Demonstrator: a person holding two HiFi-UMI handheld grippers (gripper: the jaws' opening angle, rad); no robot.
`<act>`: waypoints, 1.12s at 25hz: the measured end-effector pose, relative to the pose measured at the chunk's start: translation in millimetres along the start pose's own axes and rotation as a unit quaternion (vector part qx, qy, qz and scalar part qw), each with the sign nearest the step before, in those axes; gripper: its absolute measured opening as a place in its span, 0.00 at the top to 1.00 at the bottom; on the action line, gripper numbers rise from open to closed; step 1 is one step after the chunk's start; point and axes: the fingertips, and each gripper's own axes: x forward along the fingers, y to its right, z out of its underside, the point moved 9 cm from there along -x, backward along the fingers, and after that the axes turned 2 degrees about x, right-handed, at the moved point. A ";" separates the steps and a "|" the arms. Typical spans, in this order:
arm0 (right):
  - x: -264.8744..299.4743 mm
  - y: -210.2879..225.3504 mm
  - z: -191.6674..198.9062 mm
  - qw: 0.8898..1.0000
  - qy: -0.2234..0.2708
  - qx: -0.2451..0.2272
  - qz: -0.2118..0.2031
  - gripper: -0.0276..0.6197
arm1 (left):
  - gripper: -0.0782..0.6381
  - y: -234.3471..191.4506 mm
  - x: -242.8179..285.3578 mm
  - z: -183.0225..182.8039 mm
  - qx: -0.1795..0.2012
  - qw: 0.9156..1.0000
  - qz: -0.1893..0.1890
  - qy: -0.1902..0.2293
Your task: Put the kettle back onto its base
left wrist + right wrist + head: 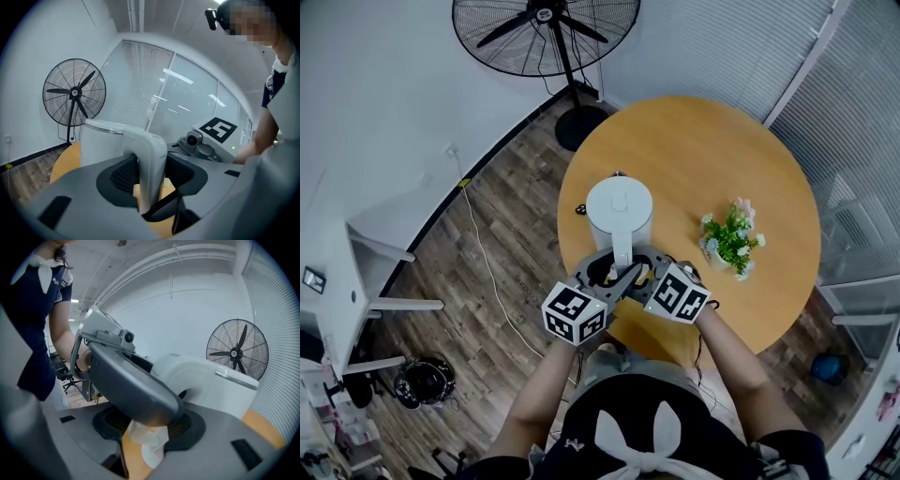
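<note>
A white kettle (619, 206) stands on the round wooden table (694, 150), its handle (623, 251) pointing toward me. No separate base shows. My left gripper (611, 264) reaches around that handle (150, 154): one pad lies against it and a gap shows at the other side, so it is open. My right gripper (645, 267) comes in from the right and crosses the left one. Its jaws (150, 420) stand wide, with the left gripper's jaw lying between them, gripping nothing. The kettle body (220, 390) sits just beyond.
A small potted flower (731, 239) stands right of the kettle. A crumpled white scrap (146, 444) lies on the table under the grippers. A black plug (579, 208) sits left of the kettle. A standing fan (546, 33) and a floor cable (483, 248) are beyond the table.
</note>
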 end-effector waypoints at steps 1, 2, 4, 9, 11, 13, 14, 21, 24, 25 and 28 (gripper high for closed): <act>0.3 -0.2 1.3 1.000 0.000 0.001 0.000 0.64 | 0.61 0.1 0.5 1.1 -0.001 1.000 0.000 -0.001; 0.3 -0.6 2.4 1.000 0.000 0.001 0.001 0.64 | 0.61 0.4 0.9 1.9 -0.002 1.000 0.001 -0.002; 0.4 -1.8 3.9 1.000 -0.001 0.003 0.000 0.64 | 0.61 1.1 0.8 3.5 -0.003 1.000 0.001 -0.003; 3.1 -4.5 10.2 1.000 -0.004 0.005 0.000 0.64 | 0.61 1.2 1.2 10.5 -0.008 1.000 0.000 -0.007; 4.3 -5.7 12.0 1.000 -0.005 0.006 0.000 0.64 | 0.61 1.2 0.9 12.7 -0.009 1.000 -0.001 -0.008; 5.2 -6.6 14.1 1.000 -0.004 0.006 0.002 0.64 | 0.61 1.4 1.6 14.9 -0.007 1.000 -0.001 -0.011; 5.7 -7.1 15.5 1.000 -0.004 0.006 0.004 0.64 | 0.61 1.5 2.0 16.3 -0.006 1.000 -0.001 -0.013; 7.1 -11.0 18.4 1.000 -0.001 0.003 0.016 0.64 | 0.61 2.8 0.6 19.5 -0.004 1.000 -0.001 -0.013; 7.1 -14.8 21.4 1.000 0.002 0.003 0.025 0.64 | 0.61 5.5 0.0 22.6 0.002 1.000 0.000 -0.015; 6.7 -16.3 22.5 1.000 0.002 0.002 0.029 0.64 | 0.61 6.9 0.0 23.7 0.004 1.000 0.000 -0.015; 4.9 -20.7 24.8 0.999 0.002 -0.002 0.039 0.64 | 0.61 11.7 -0.3 25.9 0.014 1.000 -0.003 -0.016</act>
